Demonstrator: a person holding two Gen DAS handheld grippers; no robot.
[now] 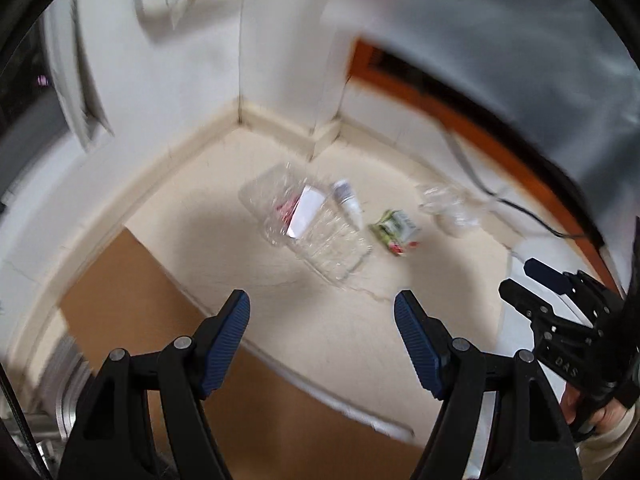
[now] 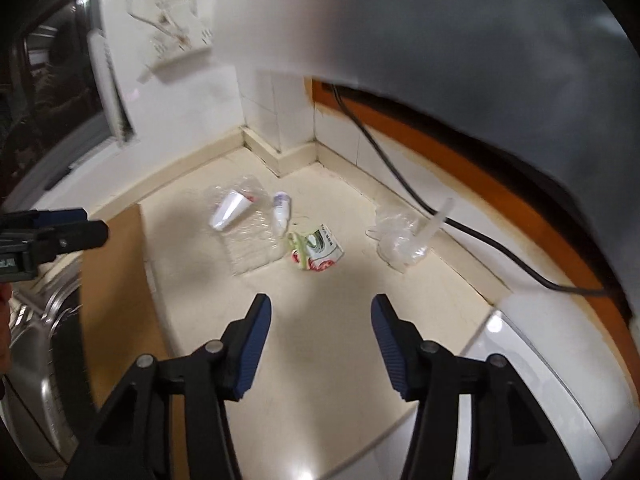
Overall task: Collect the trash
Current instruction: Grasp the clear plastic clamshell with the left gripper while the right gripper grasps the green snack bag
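Trash lies on a cream counter in a corner. A clear plastic clamshell box (image 1: 316, 224) (image 2: 248, 236) holds a white paper cup (image 1: 306, 210) (image 2: 230, 210). Beside it lie a small white bottle (image 1: 347, 197) (image 2: 281, 210), a green and red wrapper (image 1: 394, 230) (image 2: 318, 250), and a crumpled clear plastic cup with a straw (image 1: 448, 204) (image 2: 404, 240). My left gripper (image 1: 322, 312) is open and empty, short of the box. My right gripper (image 2: 322, 316) is open and empty, short of the wrapper. Each gripper also shows at the edge of the other view (image 1: 536, 284) (image 2: 68, 228).
A brown cardboard sheet (image 1: 132, 292) (image 2: 116, 280) lies at the left over a steel sink (image 2: 36, 340). A black cable (image 2: 460, 224) runs along the orange-edged back wall (image 2: 460, 168). A white appliance (image 2: 532, 340) sits at the right. A grey hood (image 2: 480, 40) hangs overhead.
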